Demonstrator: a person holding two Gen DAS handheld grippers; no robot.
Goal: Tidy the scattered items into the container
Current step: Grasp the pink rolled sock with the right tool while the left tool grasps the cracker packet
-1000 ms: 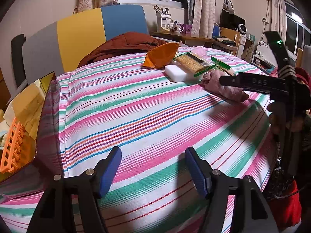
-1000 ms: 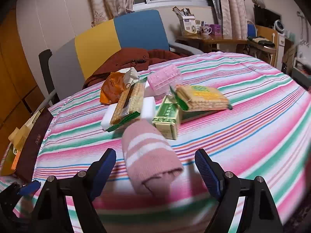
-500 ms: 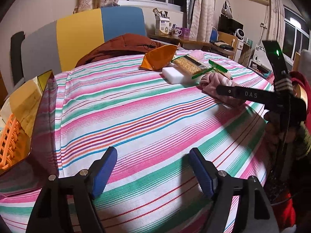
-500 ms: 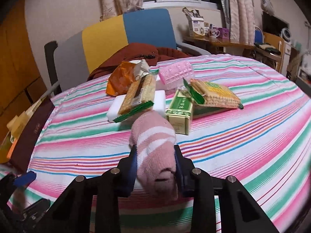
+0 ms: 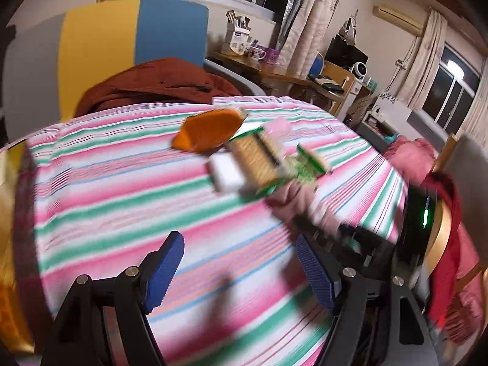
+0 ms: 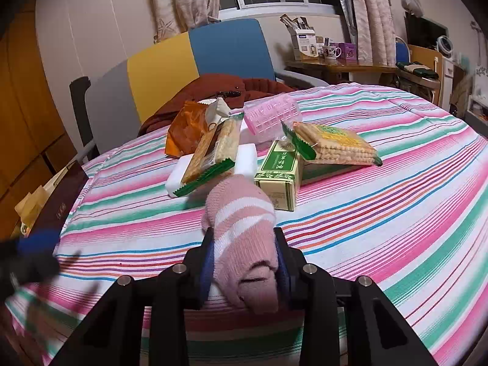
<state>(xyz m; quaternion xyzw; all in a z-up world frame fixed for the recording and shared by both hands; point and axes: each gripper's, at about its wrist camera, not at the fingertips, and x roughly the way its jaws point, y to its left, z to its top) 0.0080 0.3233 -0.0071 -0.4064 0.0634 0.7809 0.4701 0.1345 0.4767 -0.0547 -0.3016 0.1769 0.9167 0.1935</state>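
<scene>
My right gripper [image 6: 244, 244] is shut on a pink striped sock [image 6: 238, 201] lying on the striped tablecloth, with the pads pressing its sides while the jaws are opening slightly. Just beyond it lie a cracker pack [image 6: 213, 149] on a white block [image 6: 247, 161], a green box [image 6: 279, 170], a second cracker pack [image 6: 335, 146], a pink plastic case [image 6: 271, 116] and an orange bag [image 6: 186, 128]. My left gripper [image 5: 238, 244] is open and holds nothing, hovering over bare cloth short of the pile. The brown, gold-lined container [image 6: 58, 201] stands at the table's left edge.
Behind the table is a chair [image 6: 195, 58] with a grey, yellow and blue back and a rust jacket [image 6: 213, 85] draped over it. A desk with mugs [image 6: 332, 52] stands at the back right. A red sleeve [image 5: 448, 244] is at the right of the left wrist view.
My right gripper has closed on the pink sock, which was lying between its open jaws. My left gripper has lifted and swung toward the pile, so its view is blurred.
</scene>
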